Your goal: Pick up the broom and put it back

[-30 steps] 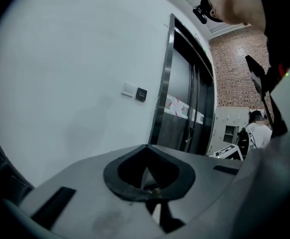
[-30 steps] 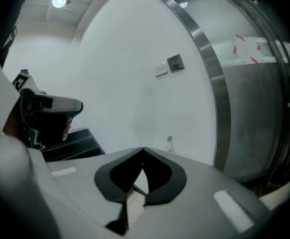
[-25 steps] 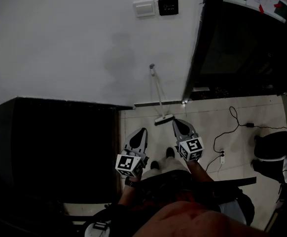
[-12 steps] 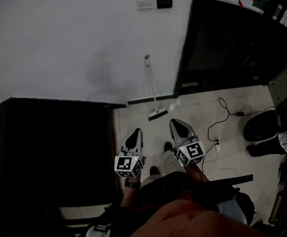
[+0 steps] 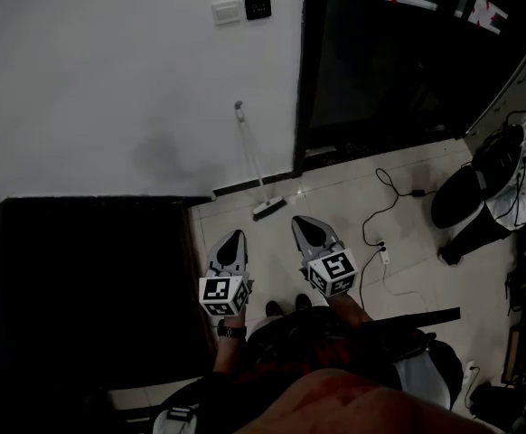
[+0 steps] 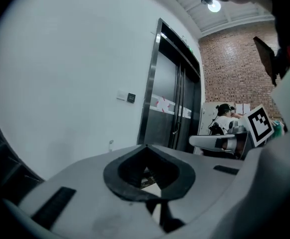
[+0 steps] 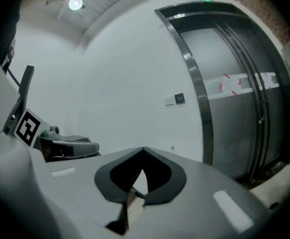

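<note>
The broom (image 5: 254, 164) leans against the white wall, its head (image 5: 269, 208) on the tiled floor and its handle top near the wall. My left gripper (image 5: 233, 237) and right gripper (image 5: 302, 223) are held side by side just short of the broom head, pointing toward the wall. Both are shut and hold nothing. In the left gripper view the jaws meet at the tip (image 6: 146, 146), with the broom's handle top (image 6: 110, 143) small beyond them. The right gripper view shows its closed tip (image 7: 143, 149) and the handle top (image 7: 173, 147) against the wall.
A dark elevator door (image 5: 380, 52) stands right of the broom. Wall plates (image 5: 241, 9) sit high on the wall. A black cabinet (image 5: 91, 278) fills the left. A cable and power strip (image 5: 382, 253) lie on the floor, dark bags (image 5: 475, 183) at right.
The head view has swung right, so wall, broom and door sit further left and more floor shows at right. Both grippers stayed shut and moved along together. The broom still leans there.
</note>
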### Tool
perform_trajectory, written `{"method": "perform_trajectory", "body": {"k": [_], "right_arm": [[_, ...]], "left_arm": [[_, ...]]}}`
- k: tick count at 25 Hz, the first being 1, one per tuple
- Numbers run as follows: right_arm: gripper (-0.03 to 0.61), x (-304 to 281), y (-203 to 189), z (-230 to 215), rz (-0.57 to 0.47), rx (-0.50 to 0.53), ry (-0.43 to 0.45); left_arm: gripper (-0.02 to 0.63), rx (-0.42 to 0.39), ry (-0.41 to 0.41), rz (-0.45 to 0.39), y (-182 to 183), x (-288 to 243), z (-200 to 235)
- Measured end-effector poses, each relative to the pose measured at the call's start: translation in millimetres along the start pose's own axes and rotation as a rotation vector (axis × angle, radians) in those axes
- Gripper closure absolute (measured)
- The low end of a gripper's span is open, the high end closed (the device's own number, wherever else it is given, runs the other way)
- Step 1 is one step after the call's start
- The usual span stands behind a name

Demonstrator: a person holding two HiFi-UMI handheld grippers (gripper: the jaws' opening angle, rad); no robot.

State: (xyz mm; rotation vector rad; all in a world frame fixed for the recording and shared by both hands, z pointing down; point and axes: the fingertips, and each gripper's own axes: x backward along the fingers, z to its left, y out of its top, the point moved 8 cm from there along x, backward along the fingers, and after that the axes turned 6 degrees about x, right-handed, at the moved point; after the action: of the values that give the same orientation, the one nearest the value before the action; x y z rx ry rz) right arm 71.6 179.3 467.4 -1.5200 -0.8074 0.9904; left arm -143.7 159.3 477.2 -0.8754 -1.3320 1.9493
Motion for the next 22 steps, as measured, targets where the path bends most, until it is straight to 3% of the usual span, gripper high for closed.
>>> {"method": "perform_trajectory", "body": {"k": [7, 12, 15, 22], "right_arm": [[0.578, 14.4, -11.2, -4.2, 0.018, -0.03, -0.004], [0.578, 16.4, -13.2, -0.7, 0.043, -0.049, 0.021], [0.578, 14.8, -12.5, -1.0, 0.05, -0.036, 0.028], [0.578, 9.8, -9.9, 0.1, 0.052, -0.032, 0.046]], "left_arm": [[0.609, -0.001, -0.056, 0.0, -3.2, -2.9, -19.8], [0.609, -0.004, -0.179, -0.006, 0.4, -1.8, -31.2], [0.609, -0.047, -0.177, 0.009, -0.7, -6.8, -32.2], [0.609, -0.052, -0.185, 0.004, 4.4, -13.9, -29.2]]}}
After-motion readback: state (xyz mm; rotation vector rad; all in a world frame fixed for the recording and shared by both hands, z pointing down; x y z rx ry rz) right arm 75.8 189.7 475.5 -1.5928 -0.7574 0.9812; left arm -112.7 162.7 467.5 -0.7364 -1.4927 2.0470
